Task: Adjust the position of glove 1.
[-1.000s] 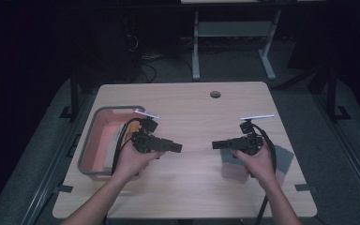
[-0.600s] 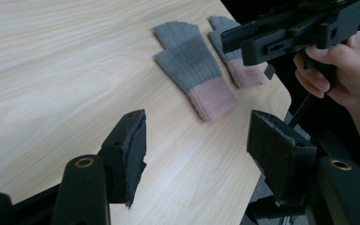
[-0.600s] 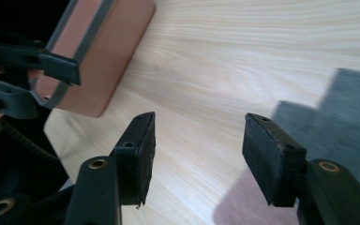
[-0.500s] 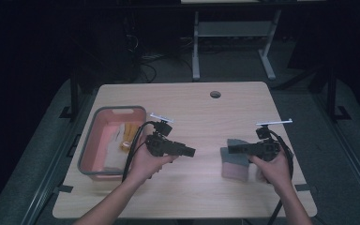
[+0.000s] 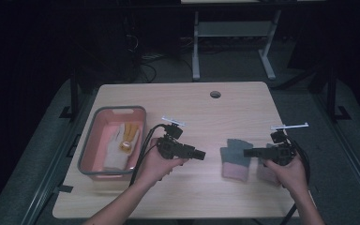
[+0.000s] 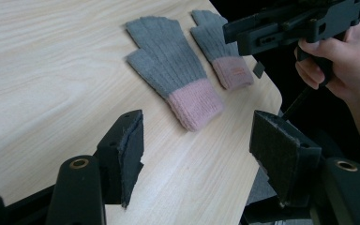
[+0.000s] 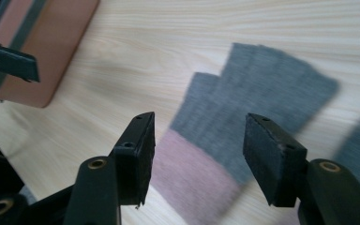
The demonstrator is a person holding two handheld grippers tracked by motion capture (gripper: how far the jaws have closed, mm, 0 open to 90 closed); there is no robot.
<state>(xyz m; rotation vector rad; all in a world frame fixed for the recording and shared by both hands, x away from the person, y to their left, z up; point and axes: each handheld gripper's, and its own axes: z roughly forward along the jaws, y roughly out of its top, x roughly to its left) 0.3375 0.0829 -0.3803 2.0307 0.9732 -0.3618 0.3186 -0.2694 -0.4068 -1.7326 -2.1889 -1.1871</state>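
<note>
1. Two grippers are in my hands, both with jaws spread wide and holding nothing; my right gripper (image 5: 249, 152) hangs just above the nearer grey glove (image 5: 235, 158), and my left gripper (image 5: 200, 154) is off to its left, pointing at it across bare counter (image 5: 192, 108).
2. Nearest my right jaws, in the right gripper view, the glove's pink cuff (image 7: 187, 173) lies between and just below the two pads, so I judge the step in hand to be a pick at the cuff end.
3. To do it well, I would come straight down, keep the jaws wide until both pads straddle the cuff, and then close on the thick ribbed band, not the thin finger part, so that the knit does not slip out or drag along the wood.
4. Just beyond, the second grey glove (image 6: 220, 47) lies beside the first near the counter's right edge; I should pinch only one layer of fabric and leave this one flat.
5. Farther left, the pink bin (image 5: 90, 150) already holds a white glove (image 5: 115, 145) and something yellow; it looks like the likely drop place, well apart from the pair.
</note>
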